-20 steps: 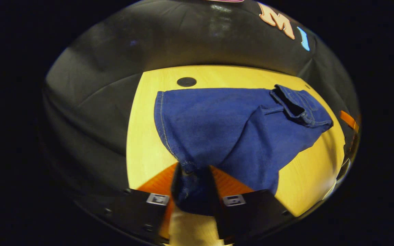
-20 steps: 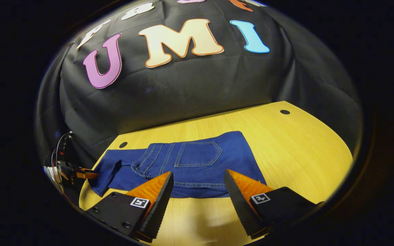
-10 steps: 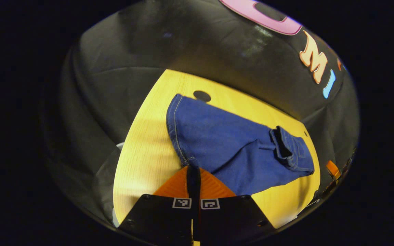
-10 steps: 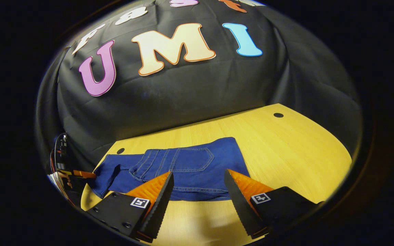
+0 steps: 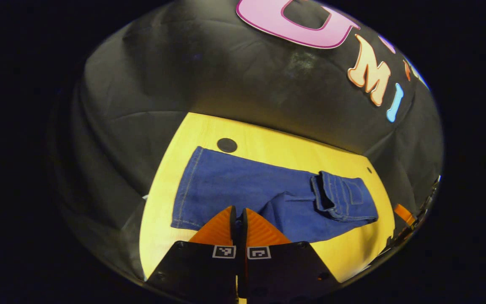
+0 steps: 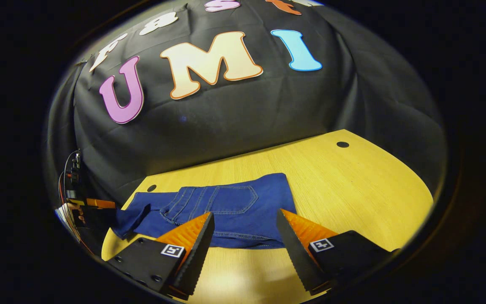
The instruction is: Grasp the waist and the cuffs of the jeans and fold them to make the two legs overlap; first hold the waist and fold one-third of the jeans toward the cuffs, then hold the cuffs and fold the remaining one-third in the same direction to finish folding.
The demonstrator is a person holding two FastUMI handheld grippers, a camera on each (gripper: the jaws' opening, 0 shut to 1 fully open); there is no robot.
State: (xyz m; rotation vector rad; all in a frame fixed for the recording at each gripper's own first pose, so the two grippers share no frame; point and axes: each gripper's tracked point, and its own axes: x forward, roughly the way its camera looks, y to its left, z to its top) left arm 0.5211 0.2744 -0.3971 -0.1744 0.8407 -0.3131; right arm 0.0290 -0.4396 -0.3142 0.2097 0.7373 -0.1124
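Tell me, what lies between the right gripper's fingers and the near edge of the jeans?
Nothing: in the right gripper view, bare wooden table lies between the right gripper and the jeans.

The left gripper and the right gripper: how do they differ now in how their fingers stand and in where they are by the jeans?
1. The left gripper has its fingers nearly together, with a thin slit between them; the right gripper stands wide open.
2. The left gripper is at the cuff end of the jeans; the right gripper faces the folded waist part, where the back pocket shows.

Both point at the jeans on the wooden table.
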